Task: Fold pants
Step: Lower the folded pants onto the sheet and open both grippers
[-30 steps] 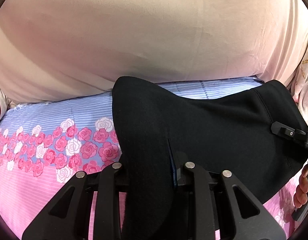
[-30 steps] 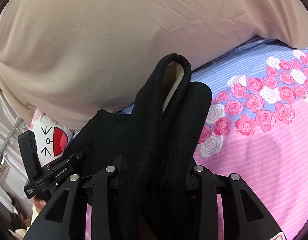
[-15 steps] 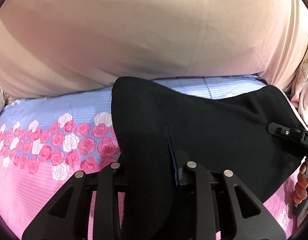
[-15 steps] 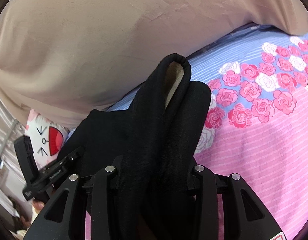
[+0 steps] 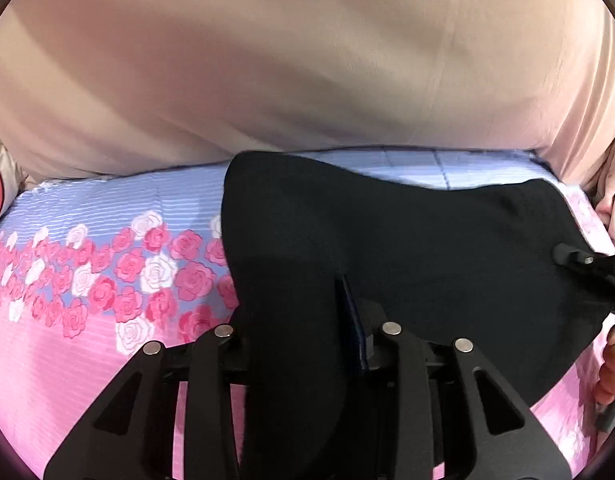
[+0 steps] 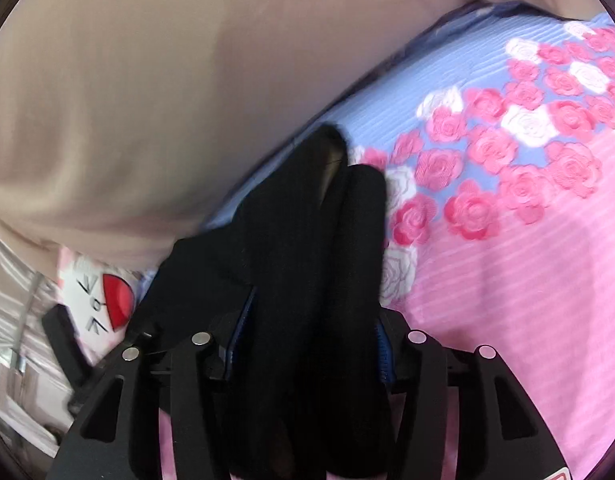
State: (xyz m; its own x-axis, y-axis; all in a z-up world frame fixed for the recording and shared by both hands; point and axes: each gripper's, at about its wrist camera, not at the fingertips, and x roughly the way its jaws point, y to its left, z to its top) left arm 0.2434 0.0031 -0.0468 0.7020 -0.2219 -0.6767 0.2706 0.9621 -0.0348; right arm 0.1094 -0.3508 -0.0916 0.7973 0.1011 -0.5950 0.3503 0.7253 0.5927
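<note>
Presently, the left gripper (image 5: 307,344) has a fold of the black pants (image 5: 407,248) running up between its two fingers (image 5: 211,360); its jaws are opening, and whether the pads still press on the cloth cannot be told, since the fabric hides them. The right gripper (image 6: 307,344) carries a thicker bundle of the pants (image 6: 307,248) between its fingers (image 6: 419,364), two rolled layers side by side. Its jaws are opening too, with blue pad edges visible on either side of the bundle, the left one standing slightly clear of the cloth.

The pants stretch between the two grippers, draped over the floral bedspread (image 5: 87,280) near its far edge. In the left wrist view the garment spreads rightward to the right gripper (image 5: 587,260), seen at the frame's right side, with the person's fingers (image 5: 611,372) below it. In the right wrist view the left gripper (image 6: 75,344) shows at the lower left.

Beyond the bedspread's far edge hangs a beige curtain (image 5: 307,60). A white cushion with a red cartoon mouth (image 6: 107,296) lies at the bedspread's far left corner.
</note>
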